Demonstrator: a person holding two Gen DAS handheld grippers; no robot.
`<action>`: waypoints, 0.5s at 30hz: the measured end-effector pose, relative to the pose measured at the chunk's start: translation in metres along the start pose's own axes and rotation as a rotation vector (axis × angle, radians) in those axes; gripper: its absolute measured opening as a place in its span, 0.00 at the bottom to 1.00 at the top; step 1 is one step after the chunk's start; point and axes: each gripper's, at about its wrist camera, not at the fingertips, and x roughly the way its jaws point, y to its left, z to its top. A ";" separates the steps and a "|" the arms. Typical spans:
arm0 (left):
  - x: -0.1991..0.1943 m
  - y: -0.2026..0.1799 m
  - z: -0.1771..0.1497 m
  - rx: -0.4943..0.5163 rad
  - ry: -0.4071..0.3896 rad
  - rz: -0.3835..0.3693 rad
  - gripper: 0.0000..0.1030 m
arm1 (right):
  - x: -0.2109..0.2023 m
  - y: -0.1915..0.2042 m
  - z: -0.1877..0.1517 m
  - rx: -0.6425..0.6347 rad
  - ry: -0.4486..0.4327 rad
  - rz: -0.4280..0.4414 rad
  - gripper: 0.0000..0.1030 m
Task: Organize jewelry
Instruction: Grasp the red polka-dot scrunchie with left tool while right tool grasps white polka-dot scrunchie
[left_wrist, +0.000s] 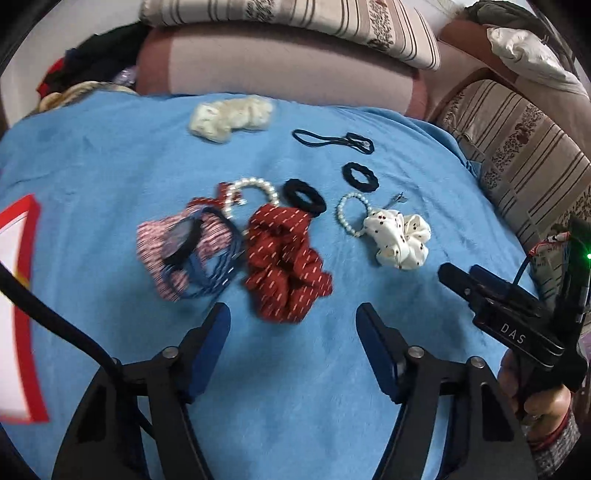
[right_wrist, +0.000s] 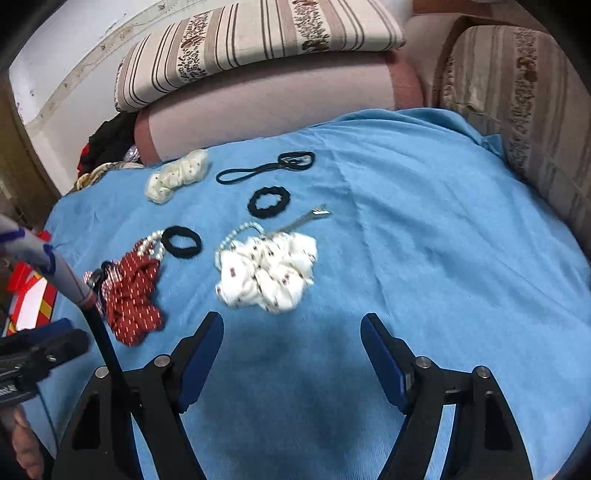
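Both grippers, left (left_wrist: 293, 326) and right (right_wrist: 291, 338), hover spread and empty. Red box (left_wrist: 22, 295) is cut off. Red scrunchie (left_wrist: 286, 258) lies just ahead of the left one.

On the blanket (left_wrist: 92, 155), patterned scrunchie (left_wrist: 284, 258) sat centre; striped scrunchie (left_wrist: 173, 247) touching at 9 o'clock, dotted scrunchie (left_wrist: 400, 236) at 3, fluffy scrunchie (left_wrist: 231, 116) at 12, thin elastics (left_wrist: 332, 138) at 1.

Black left gripper (left_wrist: 291, 325) and right gripper (right_wrist: 291, 332), blue pads, silver screws, perhaps "DAS" lettering.
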 end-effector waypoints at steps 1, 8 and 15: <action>0.006 0.000 0.003 -0.001 0.008 -0.004 0.68 | 0.005 -0.001 0.004 0.003 0.006 0.015 0.79; 0.041 0.000 0.021 -0.015 0.058 -0.052 0.67 | 0.041 -0.005 0.019 0.032 0.061 0.024 0.79; 0.064 -0.006 0.025 -0.025 0.127 -0.064 0.13 | 0.063 -0.005 0.018 0.036 0.105 0.007 0.71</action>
